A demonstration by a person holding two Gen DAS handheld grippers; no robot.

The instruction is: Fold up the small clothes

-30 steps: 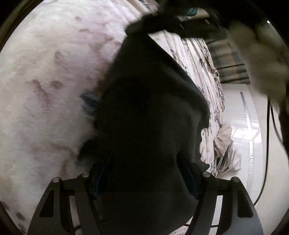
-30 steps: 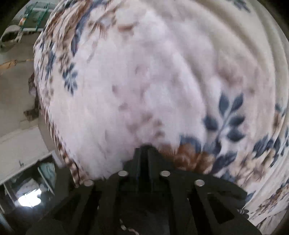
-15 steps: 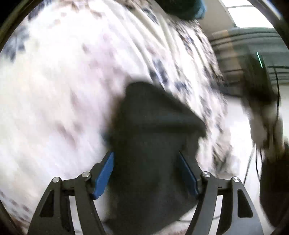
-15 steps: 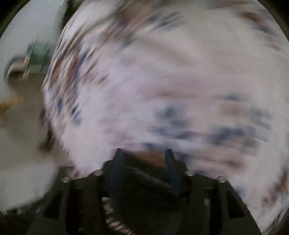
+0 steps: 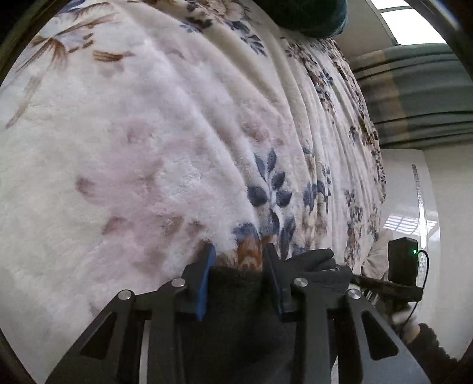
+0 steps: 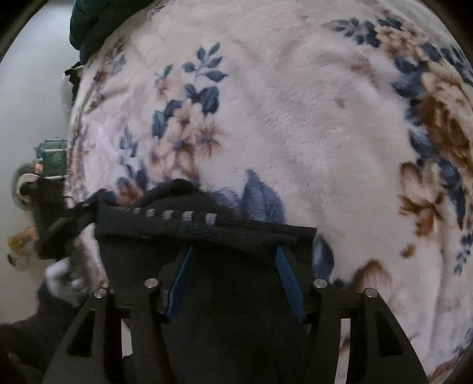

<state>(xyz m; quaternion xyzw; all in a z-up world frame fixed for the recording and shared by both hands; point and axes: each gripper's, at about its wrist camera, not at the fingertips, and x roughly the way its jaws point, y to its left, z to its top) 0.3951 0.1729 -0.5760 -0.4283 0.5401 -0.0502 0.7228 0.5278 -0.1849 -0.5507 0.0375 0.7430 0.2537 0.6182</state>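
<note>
A dark knitted garment (image 5: 236, 298) is bunched between the blue pads of my left gripper (image 5: 239, 257), whose jaws are closing and pressing on it; a fold sticks out to the right. The same dark garment (image 6: 165, 233), its band edge marked with grey dashes, lies across the tips of my right gripper (image 6: 235, 251). The right jaws are closing, but their blue pads (image 6: 180, 274) still stand apart with the cloth between and over them. Both grippers hang just above a plush white floral blanket (image 5: 147, 147).
The floral blanket (image 6: 310, 118) covers a bed that fills both views. A dark green bundle (image 5: 310, 14) lies at its far end. A pale floor (image 5: 414, 192) and a striped curtain (image 5: 414, 88) lie beyond the bed's edge. A gloved hand (image 5: 409, 322) holds the other gripper's body.
The garment no longer spreads over the blanket in the left view; it is bunched at narrower left jaws. The right gripper swept across the bed, opened, and now has the garment's band across it.
</note>
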